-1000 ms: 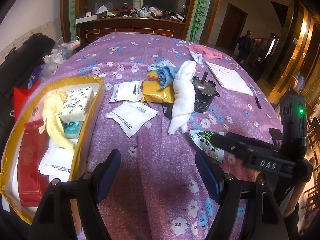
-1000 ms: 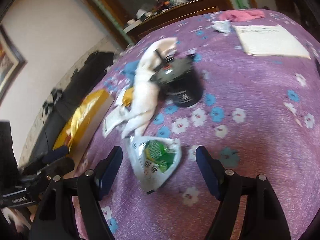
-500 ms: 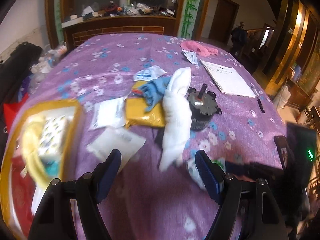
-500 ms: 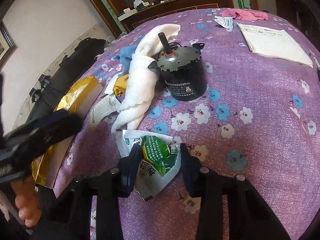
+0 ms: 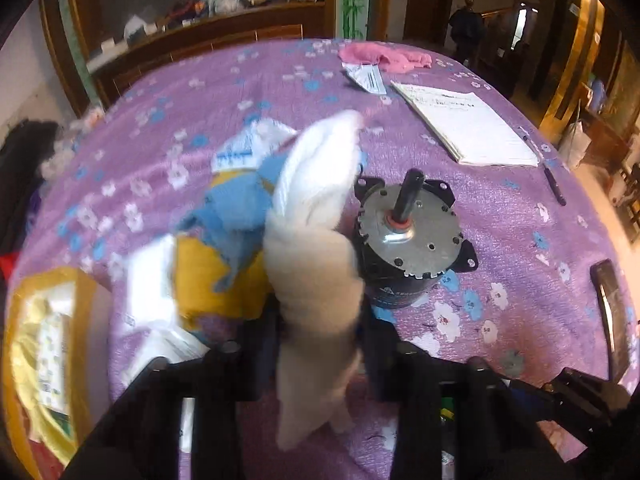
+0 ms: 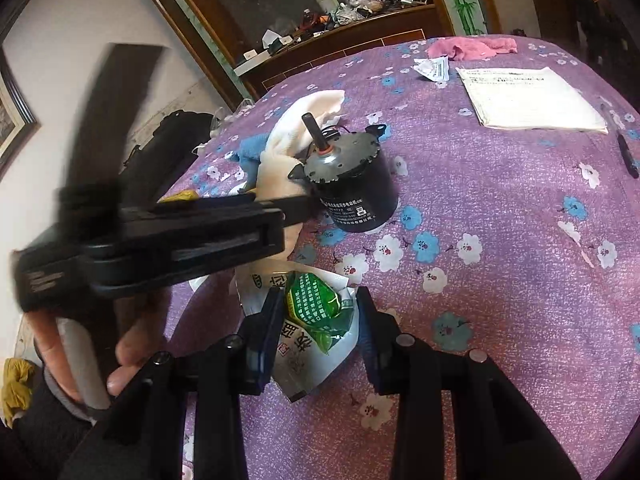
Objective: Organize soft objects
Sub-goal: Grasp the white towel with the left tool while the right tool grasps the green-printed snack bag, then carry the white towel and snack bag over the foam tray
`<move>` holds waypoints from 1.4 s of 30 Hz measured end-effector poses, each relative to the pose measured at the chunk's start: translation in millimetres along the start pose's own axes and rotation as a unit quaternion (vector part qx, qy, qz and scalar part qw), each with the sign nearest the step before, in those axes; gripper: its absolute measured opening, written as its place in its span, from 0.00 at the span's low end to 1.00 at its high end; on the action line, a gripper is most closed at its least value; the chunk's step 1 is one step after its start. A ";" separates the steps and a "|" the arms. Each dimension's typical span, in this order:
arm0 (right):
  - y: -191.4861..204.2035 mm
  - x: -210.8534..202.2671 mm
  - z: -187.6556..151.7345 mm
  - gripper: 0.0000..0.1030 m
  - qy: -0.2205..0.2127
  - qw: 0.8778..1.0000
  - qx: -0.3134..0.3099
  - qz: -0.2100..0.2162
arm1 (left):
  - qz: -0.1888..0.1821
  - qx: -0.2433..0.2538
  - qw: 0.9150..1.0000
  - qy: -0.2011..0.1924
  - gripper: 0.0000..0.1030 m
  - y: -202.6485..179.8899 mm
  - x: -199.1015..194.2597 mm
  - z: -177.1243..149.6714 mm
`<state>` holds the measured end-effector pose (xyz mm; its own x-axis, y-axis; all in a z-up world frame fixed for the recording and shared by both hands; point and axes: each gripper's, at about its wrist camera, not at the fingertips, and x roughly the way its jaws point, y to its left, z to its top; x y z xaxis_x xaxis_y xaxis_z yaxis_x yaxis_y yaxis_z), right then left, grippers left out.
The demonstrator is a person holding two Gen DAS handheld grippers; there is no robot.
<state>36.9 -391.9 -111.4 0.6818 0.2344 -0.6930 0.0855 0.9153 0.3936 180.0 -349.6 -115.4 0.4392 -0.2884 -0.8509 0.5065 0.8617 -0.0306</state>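
A white towel (image 5: 316, 248) lies rolled against a black motor (image 5: 408, 240) on the purple flowered cloth. My left gripper (image 5: 316, 340) is shut on the towel's near end, and the fabric bulges between its fingers. In the right wrist view the same towel (image 6: 280, 168) shows behind the left gripper's black body, which a hand holds. My right gripper (image 6: 318, 312) is shut on a green and white packet (image 6: 316, 308), pads pressing both its sides. A blue cloth (image 5: 236, 212) lies on a yellow packet (image 5: 208, 280) left of the towel.
A gold box (image 5: 24, 340) holding several soft packs sits at the left edge. White sachets (image 5: 148, 284) lie beside it. A pink cloth (image 5: 384, 58), a notepad (image 5: 468, 128) and a pen (image 5: 554, 184) lie at the far right. The motor (image 6: 352, 184) stands just beyond the packet.
My left gripper moved forward from near the gold box to the white towel and shut on it. My right gripper closed from wide open onto the green and white packet.
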 end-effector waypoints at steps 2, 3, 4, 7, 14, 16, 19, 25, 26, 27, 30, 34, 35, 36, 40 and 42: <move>-1.1 0.1 0.3 0.34 0.000 1.000 0.003 0.003 | -0.002 -0.011 1.000 -0.007 0.33 1.7 -4.7 -2.0; -2.4 0.1 0.8 0.34 0.001 1.000 0.005 0.005 | -0.005 -0.015 1.000 -0.014 0.32 2.8 -10.4 -3.7; -2.7 0.1 1.0 0.34 0.001 1.000 0.006 0.007 | -0.006 -0.017 1.000 -0.019 0.32 3.9 -15.0 -6.2; -4.0 0.3 2.0 0.34 0.001 1.000 0.009 0.011 | -0.016 -0.030 0.999 -0.036 0.32 9.1 -34.1 -15.6; -2.1 -2.8 1.5 0.34 -0.007 1.000 0.004 0.016 | -0.021 -0.070 0.995 -0.065 0.32 36.3 -80.5 -42.2; -1.1 -4.3 0.8 0.34 -0.009 1.000 0.003 0.017 | -0.025 -0.086 0.993 -0.071 0.32 44.7 -94.9 -51.9; -0.2 -6.5 -0.3 0.34 -0.013 1.000 0.002 0.017 | -0.036 -0.098 0.991 -0.078 0.32 51.1 -111.0 -67.7; -2.9 -13.9 -0.9 0.34 -0.029 0.999 0.010 0.022 | -0.043 -0.108 0.990 -0.079 0.32 54.4 -126.1 -94.1; -3.6 -14.7 -0.7 0.34 -0.031 0.999 0.012 0.025 | -0.045 -0.109 0.990 -0.079 0.32 55.0 -127.7 -96.7; -5.0 -14.8 0.1 0.34 -0.032 0.999 0.014 0.029 | -0.049 -0.111 0.989 -0.080 0.32 55.6 -130.4 -100.8; -6.8 -16.9 0.8 0.34 -0.036 0.999 0.021 0.036 | -0.053 -0.114 0.989 -0.079 0.32 57.6 -134.1 -108.1; -6.3 -16.8 0.6 0.34 -0.035 0.999 0.022 0.034 | -0.072 -0.126 0.987 -0.076 0.32 61.9 -135.4 -115.8; -6.3 -16.7 0.6 0.34 -0.034 0.999 0.022 0.035 | -0.078 -0.128 0.986 -0.075 0.32 62.3 -134.9 -116.9; -6.7 -16.3 0.8 0.34 -0.033 0.999 0.022 0.037 | -0.081 -0.131 0.986 -0.072 0.32 63.0 -133.2 -118.7; -7.9 -15.5 0.8 0.34 -0.028 0.998 0.026 0.045 | -0.091 -0.134 0.984 -0.070 0.32 62.2 -133.5 -125.0; -8.2 -16.1 1.2 0.34 -0.028 0.998 0.026 0.055 | -0.095 -0.133 0.984 -0.073 0.32 62.0 -135.4 -125.8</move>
<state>26.1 -403.7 -102.8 0.7289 0.3115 -0.6096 0.0447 0.8669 0.4964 58.6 -204.5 -68.0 0.4663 -0.4949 -0.7333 0.3865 0.8596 -0.3343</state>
